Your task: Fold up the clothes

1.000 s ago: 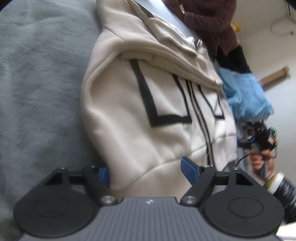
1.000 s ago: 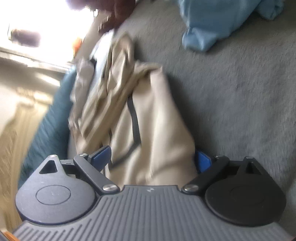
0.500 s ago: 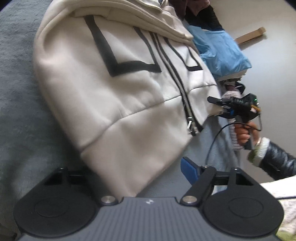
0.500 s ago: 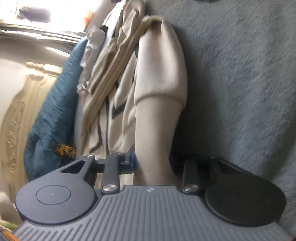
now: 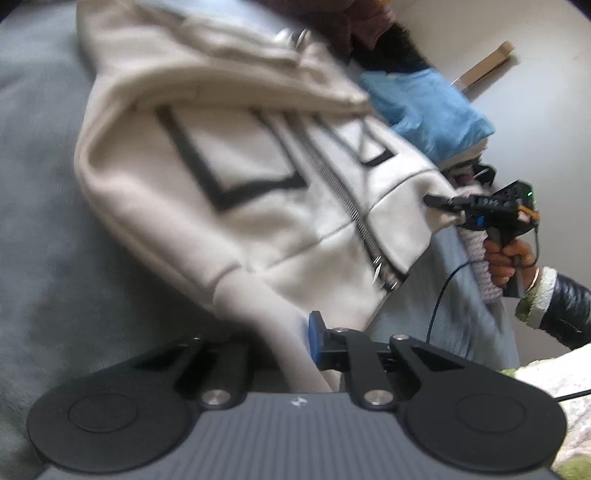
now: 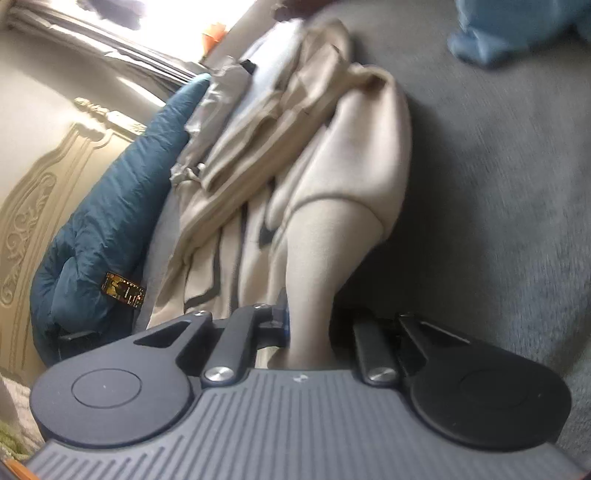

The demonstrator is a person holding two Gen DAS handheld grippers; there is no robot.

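A cream zip hoodie with black line trim lies on a grey blanket, its bottom hem lifted at both corners. My left gripper is shut on the near hem corner, and the fabric covers one finger. In the same view my right gripper pinches the far hem corner, with a hand on its grip. In the right wrist view the hoodie runs away from me. There the right gripper is closing, and its jaws press a bunched band of hem between them.
A light blue garment lies beyond the hoodie and shows again as the light blue garment at top right. A teal quilted jacket rests against an ornate headboard. Dark maroon clothing sits at the far end.
Both grippers have closed on the hoodie's bottom hem, one at each corner, and lifted it a little off the blanket. Both views have rolled.
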